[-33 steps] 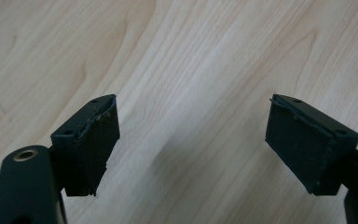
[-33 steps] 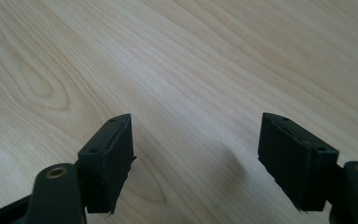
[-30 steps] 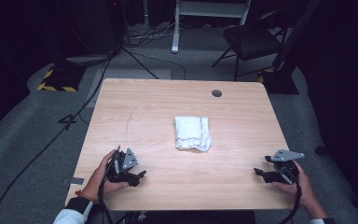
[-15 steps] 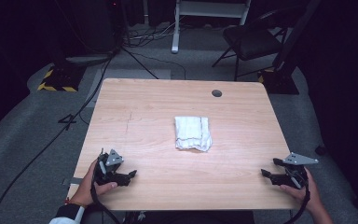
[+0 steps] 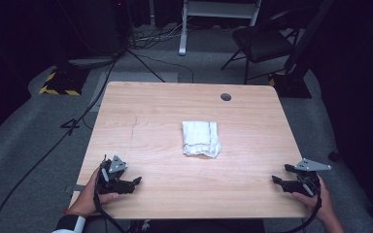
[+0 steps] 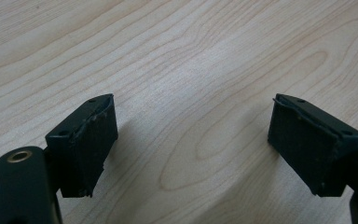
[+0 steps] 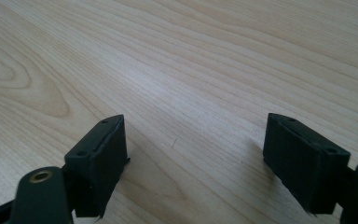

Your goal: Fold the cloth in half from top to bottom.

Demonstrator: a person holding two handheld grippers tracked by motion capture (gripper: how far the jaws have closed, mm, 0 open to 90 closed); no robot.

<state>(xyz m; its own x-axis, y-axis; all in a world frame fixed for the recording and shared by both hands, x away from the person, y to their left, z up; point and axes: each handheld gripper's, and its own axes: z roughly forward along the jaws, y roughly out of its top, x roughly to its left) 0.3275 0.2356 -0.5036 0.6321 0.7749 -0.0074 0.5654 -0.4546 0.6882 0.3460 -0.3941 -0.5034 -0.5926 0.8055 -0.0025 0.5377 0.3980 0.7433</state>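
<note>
The left black two-jaw gripper, held in a person's left hand, sits low at the near left corner of the light wooden table. Its jaws stand wide apart with nothing between them; in the left gripper view only bare wood grain lies in the gap, and the pads seem to hover just over the board, though contact is hard to judge. The right black two-jaw gripper, in the right hand, rests at the near right corner, its jaws likewise spread wide and empty in the right gripper view.

The white folded cloth lies flat, ahead of both grippers and between them, well apart from each.

No readable writing or label shows anywhere. The room beyond the table is dark. A small round dark hole sits far ahead of the right gripper.
</note>
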